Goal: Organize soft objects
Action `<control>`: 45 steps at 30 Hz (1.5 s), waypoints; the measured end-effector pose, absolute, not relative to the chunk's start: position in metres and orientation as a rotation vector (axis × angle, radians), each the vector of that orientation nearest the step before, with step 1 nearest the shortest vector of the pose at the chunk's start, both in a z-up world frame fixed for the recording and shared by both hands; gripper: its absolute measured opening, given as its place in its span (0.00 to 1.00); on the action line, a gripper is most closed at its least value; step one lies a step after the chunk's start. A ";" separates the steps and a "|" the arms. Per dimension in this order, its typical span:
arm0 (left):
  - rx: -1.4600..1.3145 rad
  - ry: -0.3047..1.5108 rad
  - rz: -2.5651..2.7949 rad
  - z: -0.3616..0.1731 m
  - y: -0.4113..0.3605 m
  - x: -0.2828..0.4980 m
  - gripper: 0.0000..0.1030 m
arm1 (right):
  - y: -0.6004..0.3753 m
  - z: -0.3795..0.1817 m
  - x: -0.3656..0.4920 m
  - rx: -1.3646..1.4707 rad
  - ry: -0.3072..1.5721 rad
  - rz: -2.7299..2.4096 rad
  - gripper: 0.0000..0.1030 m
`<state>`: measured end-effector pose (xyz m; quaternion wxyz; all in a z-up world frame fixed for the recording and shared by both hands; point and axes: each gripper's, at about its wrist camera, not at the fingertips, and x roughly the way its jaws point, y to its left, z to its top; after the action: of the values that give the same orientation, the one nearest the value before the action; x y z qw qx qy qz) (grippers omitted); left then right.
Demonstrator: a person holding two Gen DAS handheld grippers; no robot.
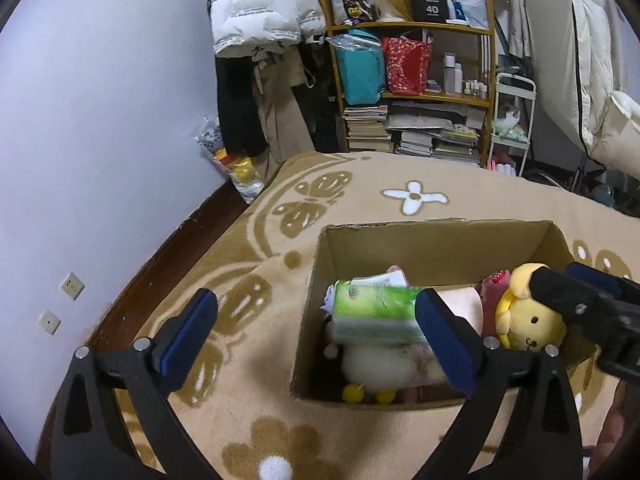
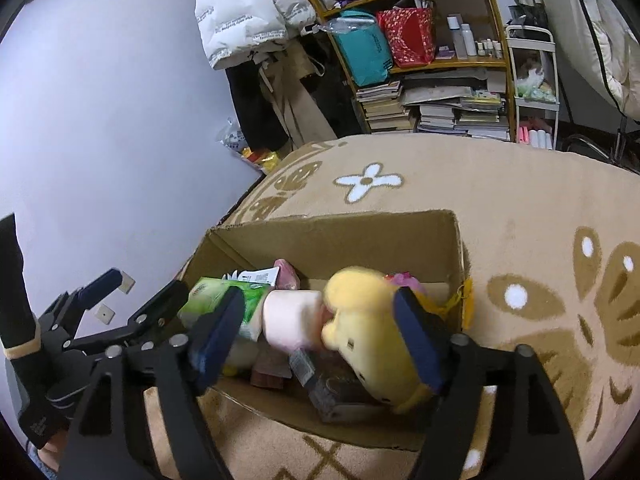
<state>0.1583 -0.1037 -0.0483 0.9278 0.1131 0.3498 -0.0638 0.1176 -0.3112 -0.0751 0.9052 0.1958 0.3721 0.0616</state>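
An open cardboard box (image 1: 440, 244) (image 2: 328, 236) stands on a tan patterned blanket. It holds a green tissue pack (image 1: 372, 312) (image 2: 256, 300), a pink roll (image 2: 292, 322), a white plush (image 1: 376, 368) and other soft items. A yellow dog plush (image 1: 528, 316) (image 2: 372, 344) lies in the box's right part. My right gripper (image 2: 320, 344) is open over the box, its right finger touching the yellow plush. My left gripper (image 1: 316, 344) is open and empty over the box's left wall; it also shows in the right wrist view (image 2: 132, 284).
The blanket (image 1: 248, 292) (image 2: 540, 240) covers the surface around the box. A lilac wall with sockets (image 1: 72, 284) lies to the left. A cluttered wooden shelf (image 1: 416, 92) with books, bags and bottles stands behind, with hanging coats (image 1: 256, 12) beside it.
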 end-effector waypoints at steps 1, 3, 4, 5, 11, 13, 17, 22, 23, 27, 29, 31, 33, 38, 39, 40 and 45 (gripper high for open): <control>0.223 0.720 -0.128 -0.047 -0.101 0.157 0.96 | -0.312 -0.072 0.115 0.407 0.763 0.124 0.87; 0.205 0.723 -0.121 -0.042 -0.093 0.153 0.96 | -0.313 -0.067 0.110 0.402 0.748 0.108 0.95; 0.202 0.722 -0.116 -0.040 -0.091 0.151 0.97 | -0.314 -0.063 0.106 0.397 0.737 0.097 0.98; 0.202 0.720 -0.110 -0.037 -0.088 0.148 0.97 | -0.314 -0.060 0.103 0.396 0.733 0.092 0.99; 0.220 0.679 -0.099 -0.014 -0.074 0.118 0.99 | -0.314 -0.040 0.084 0.381 0.718 0.079 1.00; 0.224 0.666 -0.097 -0.005 -0.071 0.109 0.99 | -0.311 -0.032 0.075 0.358 0.713 0.077 1.00; 0.239 0.644 -0.104 0.011 -0.067 0.085 1.00 | -0.309 -0.015 0.056 0.328 0.694 0.073 1.00; 0.250 0.620 -0.111 0.027 -0.059 0.057 1.00 | -0.305 0.004 0.030 0.299 0.668 0.060 1.00; 0.246 0.618 -0.113 0.029 -0.058 0.052 1.00 | -0.304 0.008 0.023 0.291 0.663 0.056 1.00; 0.236 0.597 -0.105 0.037 -0.050 0.029 1.00 | -0.304 0.020 0.001 0.272 0.644 0.046 1.00; 0.228 0.582 -0.101 0.040 -0.046 0.017 1.00 | -0.305 0.023 -0.008 0.268 0.629 0.038 1.00; 0.229 0.576 -0.108 0.042 -0.043 0.005 1.00 | -0.305 0.025 -0.015 0.269 0.625 0.033 1.00; 0.230 0.570 -0.112 0.044 -0.040 -0.006 1.00 | -0.302 0.026 -0.025 0.265 0.624 0.031 1.00; 0.215 0.563 -0.113 0.044 -0.032 -0.026 1.00 | -0.293 0.024 -0.046 0.244 0.610 0.021 1.00; 0.221 0.562 -0.109 0.043 -0.031 -0.030 1.00 | -0.293 0.023 -0.049 0.246 0.610 0.020 1.00; 0.224 0.561 -0.106 0.042 -0.030 -0.031 1.00 | -0.292 0.022 -0.052 0.249 0.608 0.018 1.00; 0.207 0.571 -0.111 0.036 -0.024 -0.036 1.00 | -0.291 0.016 -0.060 0.234 0.600 -0.008 1.00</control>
<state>-0.0360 -0.0237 0.0364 0.9528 0.1016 0.2808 -0.0548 -0.0604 -0.2913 0.0161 0.9486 0.1148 0.2949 -0.0038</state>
